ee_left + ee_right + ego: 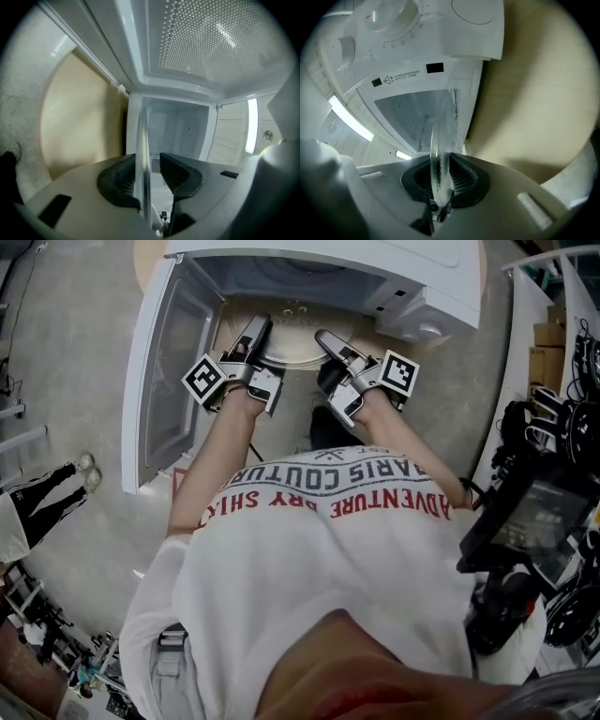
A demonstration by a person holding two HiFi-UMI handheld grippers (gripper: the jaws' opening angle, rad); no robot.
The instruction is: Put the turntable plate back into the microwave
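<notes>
Glass plate (292,345) flat at the mouth of the white microwave (412,273), partly inside the cavity, a gripper on each side of its rim. Right gripper (330,341) pinching the right rim, pads tight on the glass. Left gripper (255,332) spread around the left rim, glass against one pad, gap to the other. Door (173,371) swung wide at left. Person's shirt (328,549) in the foreground, both arms stretched forward.

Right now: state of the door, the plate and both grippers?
microwave door: open, swung wide.
turntable plate: at the cavity mouth, rim between both grippers' fingers.
left gripper: open, plate in the gap, one finger clear of it.
right gripper: shut on the turntable plate.
</notes>
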